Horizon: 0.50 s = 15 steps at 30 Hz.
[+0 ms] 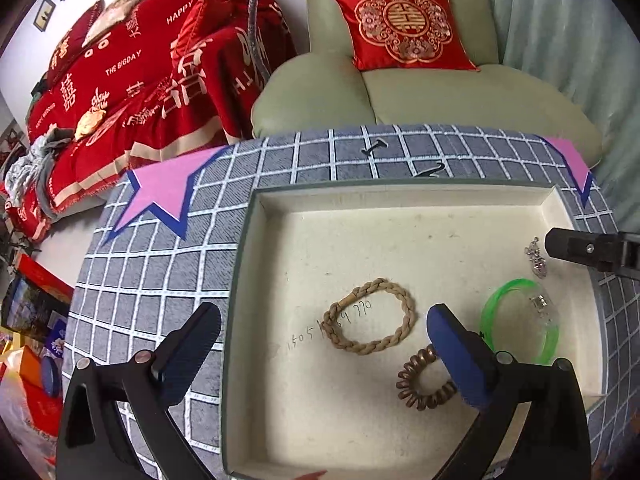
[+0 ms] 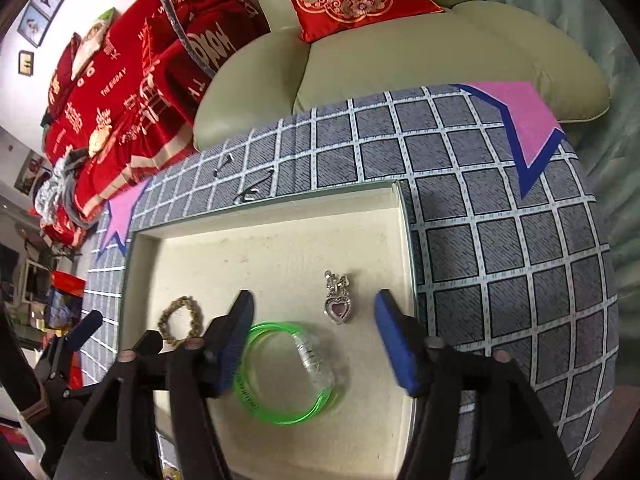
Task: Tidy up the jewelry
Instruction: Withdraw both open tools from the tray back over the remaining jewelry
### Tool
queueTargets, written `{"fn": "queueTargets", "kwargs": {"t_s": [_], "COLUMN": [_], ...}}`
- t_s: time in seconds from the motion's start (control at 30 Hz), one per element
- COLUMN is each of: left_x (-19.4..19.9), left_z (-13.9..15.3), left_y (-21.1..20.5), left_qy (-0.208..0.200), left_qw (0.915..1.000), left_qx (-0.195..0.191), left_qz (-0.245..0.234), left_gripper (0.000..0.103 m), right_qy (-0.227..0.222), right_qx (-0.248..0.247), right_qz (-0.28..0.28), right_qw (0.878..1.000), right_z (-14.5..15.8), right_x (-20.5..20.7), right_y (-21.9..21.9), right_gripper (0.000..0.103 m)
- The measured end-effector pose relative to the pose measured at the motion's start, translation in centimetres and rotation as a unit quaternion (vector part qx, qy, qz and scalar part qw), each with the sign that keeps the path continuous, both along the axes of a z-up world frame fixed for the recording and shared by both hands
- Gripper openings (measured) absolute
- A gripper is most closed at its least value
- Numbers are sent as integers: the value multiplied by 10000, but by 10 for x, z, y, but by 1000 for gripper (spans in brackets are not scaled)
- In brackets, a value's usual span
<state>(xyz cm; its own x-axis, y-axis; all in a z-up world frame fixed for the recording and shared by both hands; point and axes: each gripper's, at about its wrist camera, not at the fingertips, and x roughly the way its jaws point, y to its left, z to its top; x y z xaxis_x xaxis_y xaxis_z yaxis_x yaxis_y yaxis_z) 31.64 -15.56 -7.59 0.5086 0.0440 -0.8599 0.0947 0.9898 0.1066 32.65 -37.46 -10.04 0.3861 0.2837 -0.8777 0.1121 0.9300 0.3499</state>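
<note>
Resting on a checked table [image 1: 160,280], a cream tray [image 1: 280,208] holds four pieces: braided bracelet [image 1: 370,316] mid-floor, brown coil tie [image 1: 420,384] nearer the front edge, green bangle [image 2: 288,372] and heart pendant [image 2: 338,298] by the right wall. Left gripper [image 1: 324,344] over the tray's left edge, fingers apart, empty. Right gripper [image 2: 314,328] above bangle and pendant, fingers apart, empty.

- Left gripper [image 1: 324,344]: black plastic frame w/ triangular cut-outs, two angled fingers [image 1: 460,360] faced w/ blue ribbed pads.
- Round metal-coloured screws/pins at finger pivots, one per side plus outer ones.
- Right gripper [image 2: 316,340]: same build, black frame, blue pads, pinkish round pin heads.
- No skin or sleeve visible.
</note>
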Motion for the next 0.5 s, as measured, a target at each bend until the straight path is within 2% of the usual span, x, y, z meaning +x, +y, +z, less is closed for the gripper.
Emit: {"fn": "queueTargets", "kwargs": {"t_s": [0.13,0.2,0.33,0.5], "left_x": [-13,-19,-36,-64], "left_z": [11,16,21,25], "left_y": [5,9,19,37], "left_qy": [-142,-133,-8,14], "left_qw": [9999,9999,9999,10000], "left_qx": [24,-16,-109,4], "left_qz": [-56,-86,-117,-30], "left_gripper": [103,103,103,103], "right_qy": [-78,-100,-156,-136], "right_qx": [157,274,356,390], "right_qz": [-140,-222,-344,-357], "right_qw": [9997,9993,9987,9985], "right_z": [10,14,24,32], "right_x": [-11,-19,-37,-61], "right_y": [-3,-5,-4,3], "right_gripper": [82,88,88,90]}}
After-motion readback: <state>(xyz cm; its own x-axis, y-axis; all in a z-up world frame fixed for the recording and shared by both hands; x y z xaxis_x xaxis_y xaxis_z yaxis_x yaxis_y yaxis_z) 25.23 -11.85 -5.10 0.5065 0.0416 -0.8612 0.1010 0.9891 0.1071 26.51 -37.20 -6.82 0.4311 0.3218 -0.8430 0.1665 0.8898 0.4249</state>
